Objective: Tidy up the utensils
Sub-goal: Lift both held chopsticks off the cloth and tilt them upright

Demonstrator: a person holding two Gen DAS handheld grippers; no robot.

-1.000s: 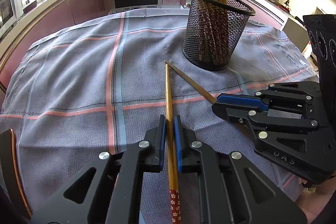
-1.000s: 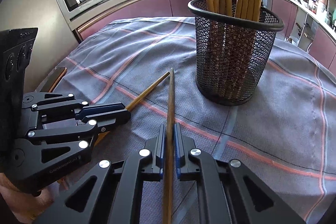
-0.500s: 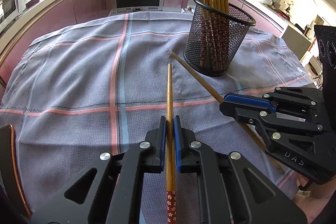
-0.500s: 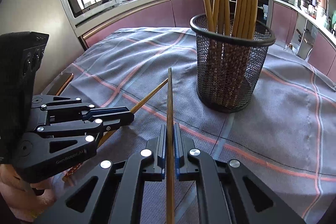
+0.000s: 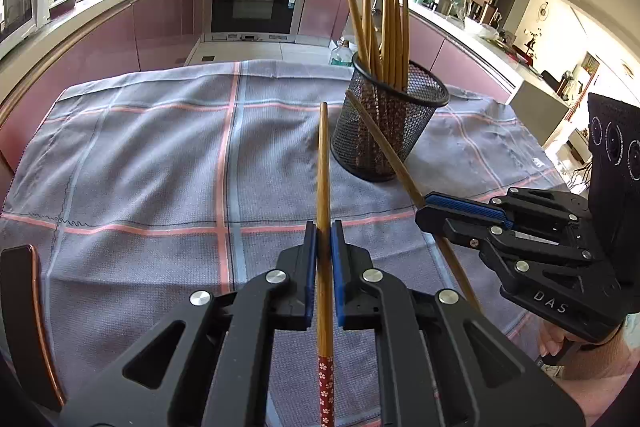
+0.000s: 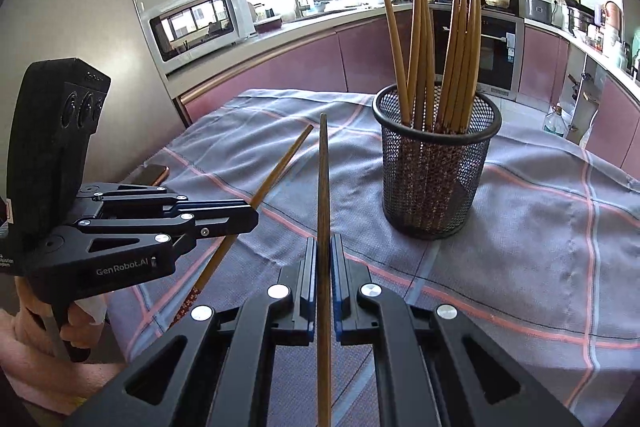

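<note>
A black mesh cup (image 5: 390, 131) (image 6: 434, 167) stands on the checked cloth and holds several wooden chopsticks upright. My left gripper (image 5: 324, 231) is shut on a wooden chopstick (image 5: 323, 167) with a red flowered end, held above the cloth and pointing toward the cup. My right gripper (image 6: 325, 247) is shut on a second wooden chopstick (image 6: 323, 183), also lifted and pointing forward left of the cup. The right gripper (image 5: 428, 209) and its chopstick (image 5: 380, 139) show at the right of the left wrist view; the left gripper (image 6: 252, 217) and its chopstick (image 6: 276, 171) show at the left of the right wrist view.
The grey cloth (image 5: 140, 167) with pink and blue stripes covers the table. A phone (image 6: 150, 173) lies at the table's left edge and also shows in the left wrist view (image 5: 24, 319). Kitchen counters, an oven (image 5: 256, 3) and a microwave (image 6: 200, 23) lie beyond.
Both grippers have risen with their chopsticks off the cloth; the tips now point higher, toward the cup's upper part. The cup looks farther below and away.
</note>
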